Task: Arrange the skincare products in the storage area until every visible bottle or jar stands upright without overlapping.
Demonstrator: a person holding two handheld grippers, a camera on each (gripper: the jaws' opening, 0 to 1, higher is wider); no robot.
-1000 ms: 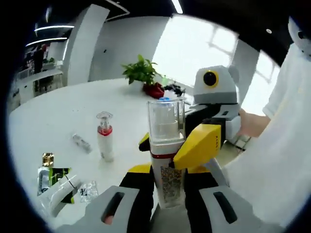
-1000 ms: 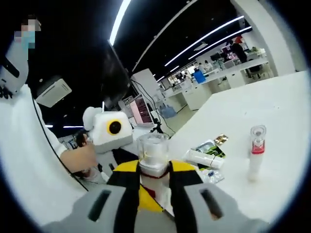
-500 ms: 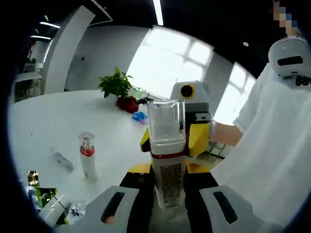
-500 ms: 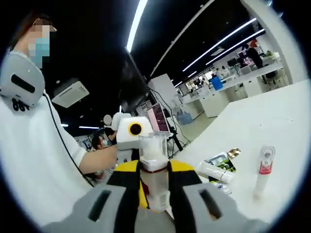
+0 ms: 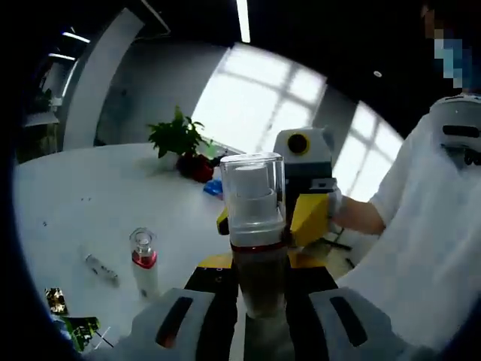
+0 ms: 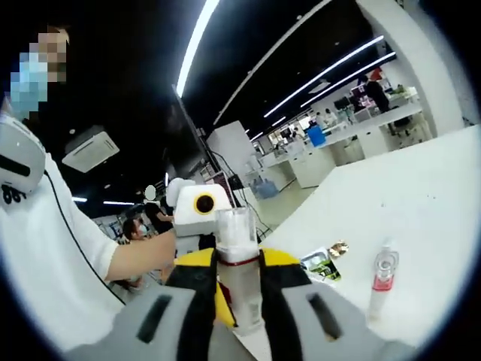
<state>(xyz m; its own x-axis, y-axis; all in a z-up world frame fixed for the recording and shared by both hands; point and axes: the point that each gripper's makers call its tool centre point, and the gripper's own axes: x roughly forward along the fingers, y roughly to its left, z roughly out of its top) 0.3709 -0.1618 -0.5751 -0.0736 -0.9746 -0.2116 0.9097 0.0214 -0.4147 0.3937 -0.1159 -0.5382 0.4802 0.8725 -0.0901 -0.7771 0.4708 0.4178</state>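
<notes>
A tall bottle with a clear cap, white inner pump and red band stands upright between my left gripper's jaws, which are shut on its body. My right gripper comes in from beyond and clamps the same bottle just under the red band with its yellow tips. In the right gripper view this bottle rises between the shut jaws of my right gripper, held well above the table. A small clear-capped bottle with a red band stands upright on the white table.
A thin tube lies flat left of the small bottle. Foil and green packets sit near the table's near edge. A potted plant stands far back. A person in white holds both grippers.
Both views have swung and the table things look smaller and lower. The held bottle has turned, so its printed label no longer faces the left gripper view. Both grips are unchanged.
</notes>
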